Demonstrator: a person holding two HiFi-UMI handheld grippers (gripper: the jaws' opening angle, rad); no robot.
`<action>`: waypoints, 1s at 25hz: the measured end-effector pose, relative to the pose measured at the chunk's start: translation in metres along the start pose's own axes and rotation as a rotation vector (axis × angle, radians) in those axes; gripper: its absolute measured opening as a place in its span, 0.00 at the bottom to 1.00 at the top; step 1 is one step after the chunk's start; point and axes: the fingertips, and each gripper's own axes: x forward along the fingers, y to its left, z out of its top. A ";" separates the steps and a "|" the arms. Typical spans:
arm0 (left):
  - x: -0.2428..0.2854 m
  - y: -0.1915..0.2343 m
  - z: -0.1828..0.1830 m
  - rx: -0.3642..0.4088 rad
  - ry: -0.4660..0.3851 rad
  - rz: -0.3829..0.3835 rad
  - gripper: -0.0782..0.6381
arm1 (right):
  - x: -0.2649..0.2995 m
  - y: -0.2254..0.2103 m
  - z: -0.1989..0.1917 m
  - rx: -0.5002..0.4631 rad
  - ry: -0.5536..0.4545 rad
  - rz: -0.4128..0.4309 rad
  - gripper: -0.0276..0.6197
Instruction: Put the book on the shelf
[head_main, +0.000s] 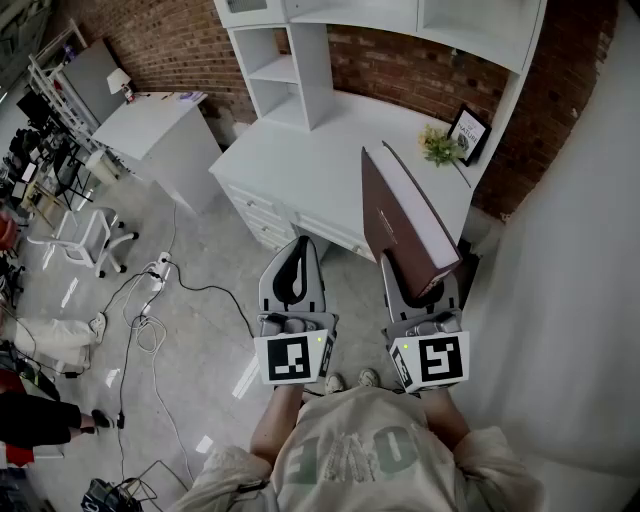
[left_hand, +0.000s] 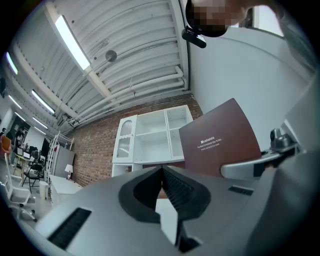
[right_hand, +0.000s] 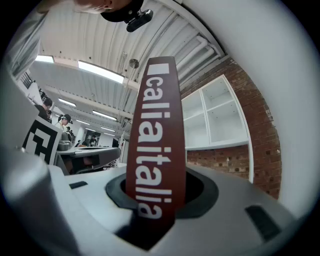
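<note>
– Right gripper (head_main: 425, 288): what is it pinching, and how?

– Its jaws are closed across the thickness of the maroon book (head_main: 405, 215), low on the spine end. In the right gripper view the lettered spine rises straight out from between the jaws.

– Which way does the book's long axis run?

– Up and away from the gripper, leaning toward the far side. Its dark cover faces left and its pale page edge faces right.

– And the left gripper (head_main: 295, 272)?

– Just beside the right one on the left, jaws pressed together with nothing between them. It is not touching the book.

– Where is the shelf from here?

– Far ahead, past the white desk top (head_main: 320, 165). The open cubbies of the white shelf unit (head_main: 278, 72) stand at the far left of the book, and more compartments run along the top toward the far right. Book and shelves are well apart.

– So what does the move turn on?

– As I judge it, the right gripper has to carry the book forward and a little left, keeping it upright so that it enters a cubby edge first. The small plant (head_main: 438, 147) and framed picture (head_main: 468, 133) at the far right lie off that line.
</note>
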 end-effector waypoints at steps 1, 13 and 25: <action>-0.001 -0.001 -0.001 0.001 0.002 -0.004 0.13 | -0.001 -0.001 -0.001 0.000 0.001 -0.004 0.28; -0.004 0.015 -0.001 -0.011 -0.015 -0.033 0.13 | 0.009 0.021 -0.007 -0.102 0.042 -0.036 0.28; 0.014 0.068 -0.021 -0.031 0.011 -0.064 0.13 | 0.057 0.029 0.001 0.036 -0.012 -0.102 0.28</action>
